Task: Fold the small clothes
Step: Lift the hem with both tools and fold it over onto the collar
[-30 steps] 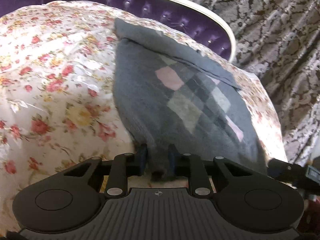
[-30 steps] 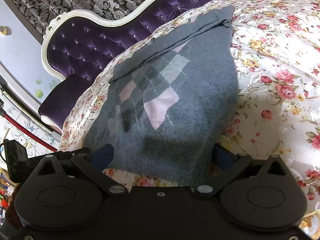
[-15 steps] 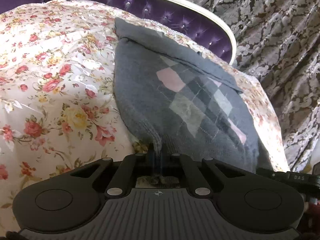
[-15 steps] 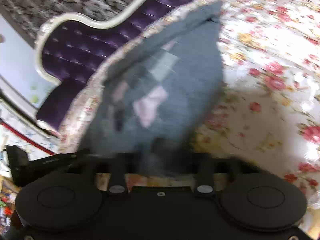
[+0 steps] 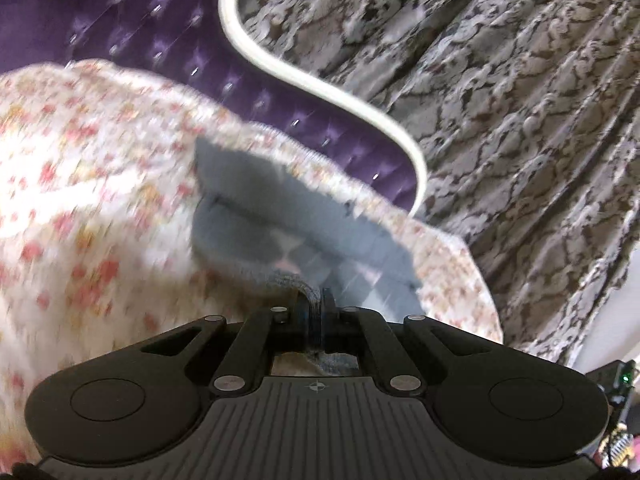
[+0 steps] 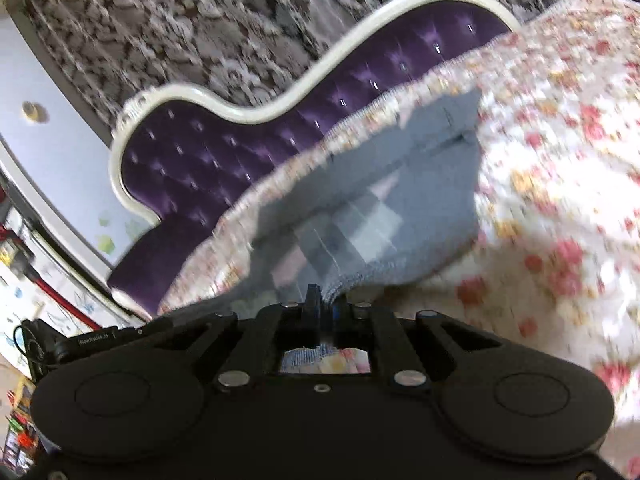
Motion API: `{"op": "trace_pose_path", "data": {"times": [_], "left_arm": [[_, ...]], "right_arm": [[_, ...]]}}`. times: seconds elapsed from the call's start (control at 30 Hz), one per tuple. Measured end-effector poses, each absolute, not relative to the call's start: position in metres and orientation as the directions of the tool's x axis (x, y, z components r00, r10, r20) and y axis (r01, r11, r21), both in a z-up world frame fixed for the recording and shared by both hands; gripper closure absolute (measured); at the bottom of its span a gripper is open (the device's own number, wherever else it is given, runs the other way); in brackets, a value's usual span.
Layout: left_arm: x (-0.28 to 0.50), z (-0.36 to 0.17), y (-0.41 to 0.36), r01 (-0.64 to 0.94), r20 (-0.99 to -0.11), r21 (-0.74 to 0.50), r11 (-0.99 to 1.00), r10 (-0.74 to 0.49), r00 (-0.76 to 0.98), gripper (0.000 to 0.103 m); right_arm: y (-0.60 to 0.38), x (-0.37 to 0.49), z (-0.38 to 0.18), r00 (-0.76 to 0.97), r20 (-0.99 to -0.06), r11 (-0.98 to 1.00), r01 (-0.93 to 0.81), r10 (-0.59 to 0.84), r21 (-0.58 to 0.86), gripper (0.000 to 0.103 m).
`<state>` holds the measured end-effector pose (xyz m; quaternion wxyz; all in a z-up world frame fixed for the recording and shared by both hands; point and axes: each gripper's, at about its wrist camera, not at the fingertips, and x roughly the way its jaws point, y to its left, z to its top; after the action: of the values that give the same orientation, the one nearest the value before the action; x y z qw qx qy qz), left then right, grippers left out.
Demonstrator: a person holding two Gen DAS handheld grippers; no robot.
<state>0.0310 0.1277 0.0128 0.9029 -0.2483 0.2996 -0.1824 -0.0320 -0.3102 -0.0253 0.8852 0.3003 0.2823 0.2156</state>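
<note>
— Both tools have closed since a second ago and lifted: the left tool [image 5: 316, 304] now pinches the near hem of the sweater [image 5: 256, 216], and the right tool [image 6: 326, 304] has just snapped shut from wide onto the same hem further along.

— So each one is holding cloth?

— Yes. Knit edge shows squeezed between the jaws in both wrist views, with a tuft poking out behind. Neither tool is empty.

— Where is the sweater?

— On the bed [image 5: 80, 184], on the floral cover, its far end lying flat toward the purple headboard [image 5: 168, 40]. Only the near hem is raised; the argyle patch sags between the grips.

— How do we do this fold well?

— My judgement: carry the hem up and over toward the far edge with both tools level and moving together, so the fold line runs straight across the sweater. Keep the hem taut between them, or the middle will droop and crease.

— What could go wrong?

— Thick knit can slip from a narrow pinch, and pulling too fast may drag the far end along the slick cover. Both views are blurred, so how deep the grips sit I cannot tell.
</note>
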Motion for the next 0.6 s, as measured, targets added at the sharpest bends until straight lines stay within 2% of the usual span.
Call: {"op": "trace_pose_path", "data": {"times": [0.17,0.33,0.6], "left_arm": [[0.068,0.038,0.128,0.237,-0.396,-0.551,0.801,-0.5,0.771,0.099],[0.119,0.054,0.123,0.251,-0.353,-0.511,0.822,-0.468,0.81,0.099],[0.227,0.046,0.104,0.216,-0.374,-0.488,0.846,-0.426,0.824,0.099]], "right_arm": [[-0.315,0.0,-0.005,0.768,-0.302,0.698,-0.249,0.565,0.671,0.09],[-0.325,0.053,0.014,0.786,-0.237,0.678,-0.289,0.571,0.676,0.09],[-0.338,0.158,0.012,0.83,-0.229,0.723,-0.267,0.508,0.637,0.09]]}}
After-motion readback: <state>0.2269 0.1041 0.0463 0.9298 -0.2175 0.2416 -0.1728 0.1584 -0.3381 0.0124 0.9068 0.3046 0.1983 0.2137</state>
